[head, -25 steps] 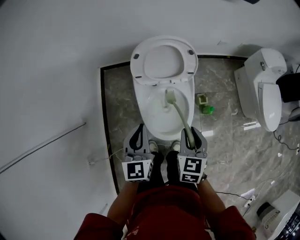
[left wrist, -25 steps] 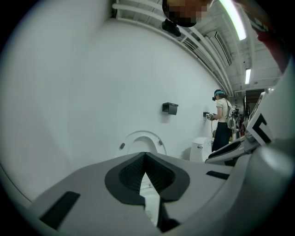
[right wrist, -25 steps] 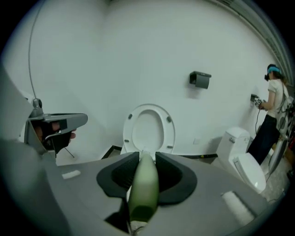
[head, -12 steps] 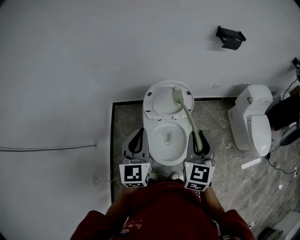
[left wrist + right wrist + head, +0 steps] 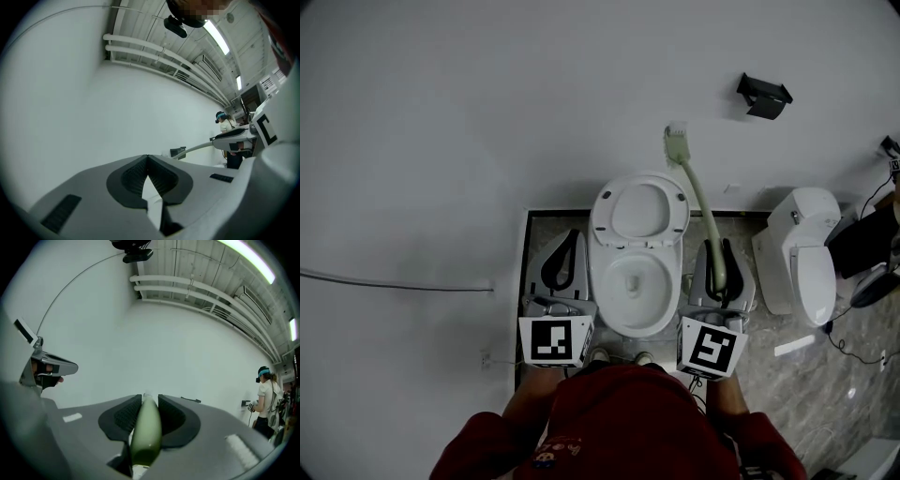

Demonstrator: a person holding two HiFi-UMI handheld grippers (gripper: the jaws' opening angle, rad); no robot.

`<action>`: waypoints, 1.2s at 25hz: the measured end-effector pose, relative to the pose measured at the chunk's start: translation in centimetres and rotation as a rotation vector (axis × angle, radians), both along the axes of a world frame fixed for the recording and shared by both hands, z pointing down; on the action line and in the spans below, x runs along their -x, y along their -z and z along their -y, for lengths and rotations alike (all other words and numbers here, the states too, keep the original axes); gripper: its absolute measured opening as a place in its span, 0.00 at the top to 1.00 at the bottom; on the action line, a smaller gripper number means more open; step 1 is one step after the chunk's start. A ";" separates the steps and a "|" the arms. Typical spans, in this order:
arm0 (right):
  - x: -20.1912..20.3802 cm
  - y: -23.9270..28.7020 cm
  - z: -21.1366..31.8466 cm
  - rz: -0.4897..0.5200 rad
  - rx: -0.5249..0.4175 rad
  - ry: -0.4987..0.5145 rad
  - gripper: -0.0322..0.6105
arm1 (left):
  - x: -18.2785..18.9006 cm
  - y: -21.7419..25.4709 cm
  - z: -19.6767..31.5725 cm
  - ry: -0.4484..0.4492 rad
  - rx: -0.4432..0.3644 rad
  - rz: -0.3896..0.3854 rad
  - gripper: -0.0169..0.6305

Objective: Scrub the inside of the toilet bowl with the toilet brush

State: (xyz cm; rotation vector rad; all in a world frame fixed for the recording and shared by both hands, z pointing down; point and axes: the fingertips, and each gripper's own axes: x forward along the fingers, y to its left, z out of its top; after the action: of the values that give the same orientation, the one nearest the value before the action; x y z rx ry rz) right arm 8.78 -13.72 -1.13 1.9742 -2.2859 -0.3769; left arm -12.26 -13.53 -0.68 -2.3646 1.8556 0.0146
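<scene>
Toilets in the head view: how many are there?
2. One toilet stands at centre, lid raised; a second toilet stands to its right. Others may lie out of frame.

Head view: set high above and behind left tongs (image 5: 570, 240) and right tongs (image 5: 718, 247), faced steeply down. Left gripper view, right gripper view: set close behind own tongs, tilted upward. White wall (image 5: 487, 112) shared by all.
</scene>
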 end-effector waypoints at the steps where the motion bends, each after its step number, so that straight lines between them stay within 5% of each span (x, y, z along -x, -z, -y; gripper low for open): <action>1: 0.1 0.2 -0.1 0.001 -0.006 0.000 0.76 | 0.1 0.2 -0.2 0.006 -0.007 0.005 0.96; 30: 0.7 1.8 0.1 -0.039 -0.042 0.029 0.76 | -0.4 1.0 -0.4 0.032 -0.007 0.004 0.96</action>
State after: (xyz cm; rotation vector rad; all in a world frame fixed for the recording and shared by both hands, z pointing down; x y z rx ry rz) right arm 8.10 -13.78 -2.93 1.9366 -2.3041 -0.4658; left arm -11.82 -13.16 -1.69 -2.3282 1.8879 0.0131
